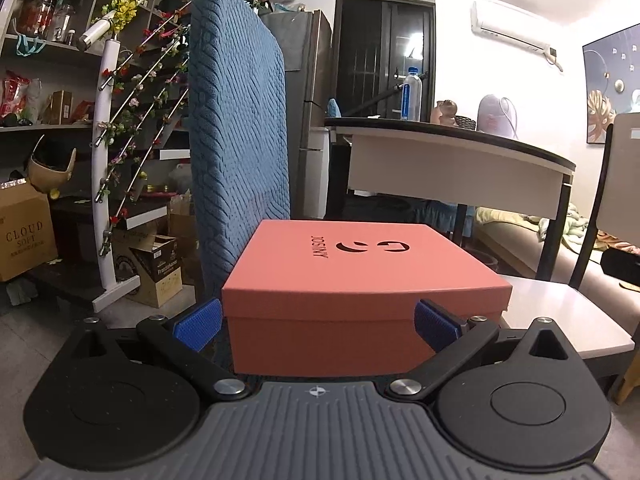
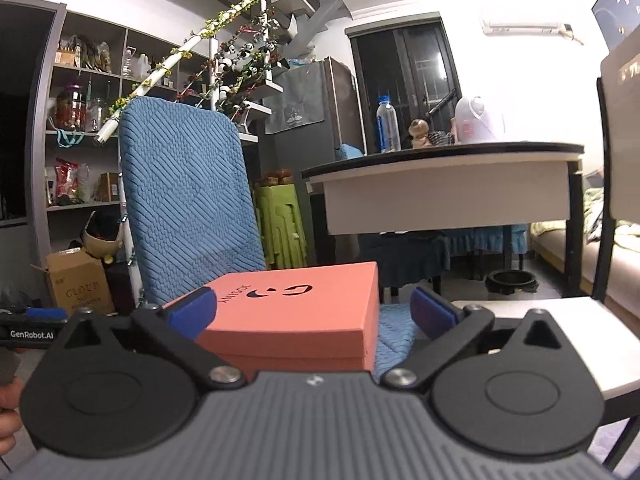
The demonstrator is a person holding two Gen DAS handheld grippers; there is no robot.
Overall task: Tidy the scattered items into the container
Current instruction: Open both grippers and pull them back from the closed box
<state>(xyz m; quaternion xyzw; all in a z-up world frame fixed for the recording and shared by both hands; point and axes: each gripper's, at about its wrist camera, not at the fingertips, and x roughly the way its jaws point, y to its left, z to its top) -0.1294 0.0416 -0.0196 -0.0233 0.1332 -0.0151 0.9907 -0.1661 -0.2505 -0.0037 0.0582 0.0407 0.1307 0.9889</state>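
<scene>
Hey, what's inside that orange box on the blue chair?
That cannot be seen: the orange box has its lid on, so its contents are hidden. On top shows only a dark printed logo. It rests on the blue chair.

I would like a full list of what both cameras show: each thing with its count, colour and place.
box: one, salmon pink, lid on, on the blue chair seat
chair: one, blue textured cover, behind the box
side table: one, pale top, right of the box
desk: one, white with dark top, behind
bottle: one, clear with blue cap, on the desk
carton: one, brown, on the floor at left
stools: a stack, green, behind the chair
left hand-held gripper: one, black with blue pads, open, holding nothing
right hand-held gripper: one, same colours, open, holding nothing
</scene>
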